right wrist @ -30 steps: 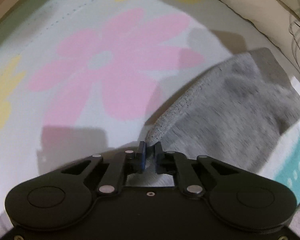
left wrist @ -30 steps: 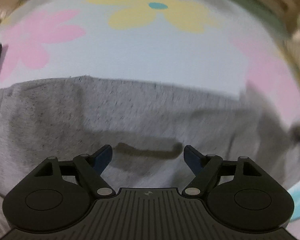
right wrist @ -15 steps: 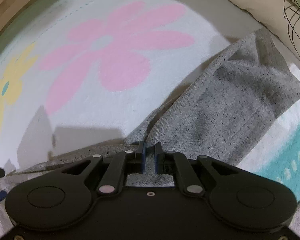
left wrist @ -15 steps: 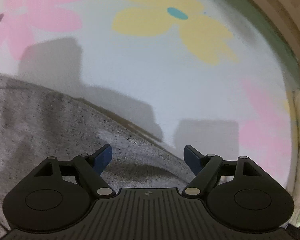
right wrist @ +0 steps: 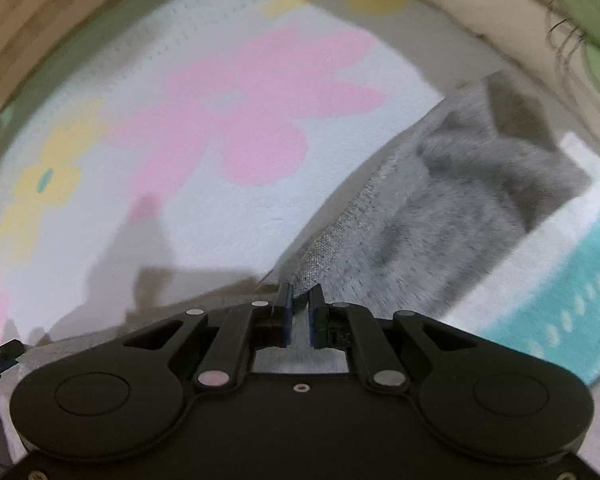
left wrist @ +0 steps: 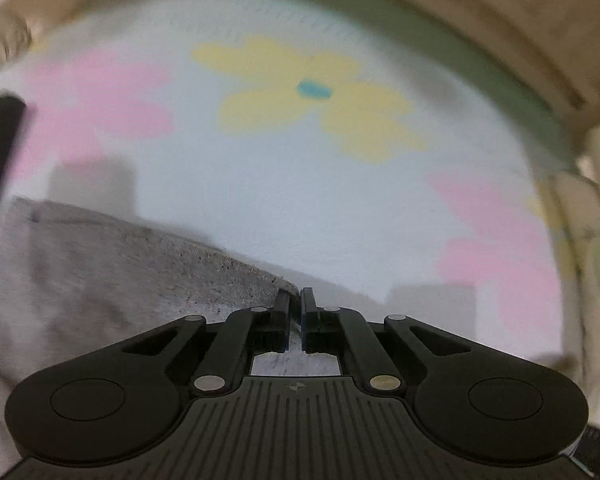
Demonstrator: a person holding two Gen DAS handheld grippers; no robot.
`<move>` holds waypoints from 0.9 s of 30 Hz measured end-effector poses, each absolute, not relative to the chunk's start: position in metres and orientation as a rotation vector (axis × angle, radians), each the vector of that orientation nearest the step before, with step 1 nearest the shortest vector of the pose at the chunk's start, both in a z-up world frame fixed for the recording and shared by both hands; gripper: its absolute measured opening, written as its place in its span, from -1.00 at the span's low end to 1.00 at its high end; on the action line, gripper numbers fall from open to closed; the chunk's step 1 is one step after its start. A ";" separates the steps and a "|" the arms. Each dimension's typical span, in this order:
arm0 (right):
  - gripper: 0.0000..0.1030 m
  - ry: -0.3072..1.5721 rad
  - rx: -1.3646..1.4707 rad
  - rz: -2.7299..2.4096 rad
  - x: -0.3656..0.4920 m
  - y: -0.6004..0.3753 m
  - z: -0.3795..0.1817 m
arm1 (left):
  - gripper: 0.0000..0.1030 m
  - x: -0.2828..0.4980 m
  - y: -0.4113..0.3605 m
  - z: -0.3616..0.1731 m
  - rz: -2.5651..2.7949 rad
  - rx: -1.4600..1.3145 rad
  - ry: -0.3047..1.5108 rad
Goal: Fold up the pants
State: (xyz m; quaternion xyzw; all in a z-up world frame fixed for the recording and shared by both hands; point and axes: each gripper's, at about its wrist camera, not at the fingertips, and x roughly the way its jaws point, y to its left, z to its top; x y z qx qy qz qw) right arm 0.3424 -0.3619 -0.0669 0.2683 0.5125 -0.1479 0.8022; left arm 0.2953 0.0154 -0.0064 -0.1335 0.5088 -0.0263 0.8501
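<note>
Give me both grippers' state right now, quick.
Left gripper: fingers closed on an edge of the grey pants.
Right gripper: fingers closed on the grey pants fabric.

Grey speckled pants [right wrist: 451,216] spread across a white flowered blanket [right wrist: 220,208], one leg stretching away toward a pillow, fabric edge [left wrist: 228,264] raised and pinched at two points, the rest lying loosely rumpled.

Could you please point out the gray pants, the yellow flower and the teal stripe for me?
gray pants [right wrist: 439,216], right wrist view, leg middle.
yellow flower [left wrist: 363,120], left wrist view, lower right petal.
teal stripe [right wrist: 579,280], right wrist view, stripe middle.
</note>
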 end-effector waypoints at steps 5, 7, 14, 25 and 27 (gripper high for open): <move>-0.78 0.994 0.573 -0.290 0.274 -0.356 -0.014 | -0.91 0.209 0.026 0.043 -0.115 -0.251 0.924; -0.78 0.959 0.581 -0.281 0.240 -0.354 0.000 | -0.91 0.181 0.032 0.046 -0.139 -0.235 0.901; -0.78 0.953 0.588 -0.287 0.140 -0.344 -0.002 | -0.91 0.099 0.053 0.008 -0.134 -0.212 0.938; -0.91 1.156 0.482 -0.381 0.092 -0.318 -0.084 | -0.92 0.076 0.042 -0.085 -0.006 -0.113 1.202; -0.91 1.183 0.457 -0.381 0.088 -0.319 -0.089 | -0.91 0.077 0.036 -0.084 -0.011 -0.071 1.181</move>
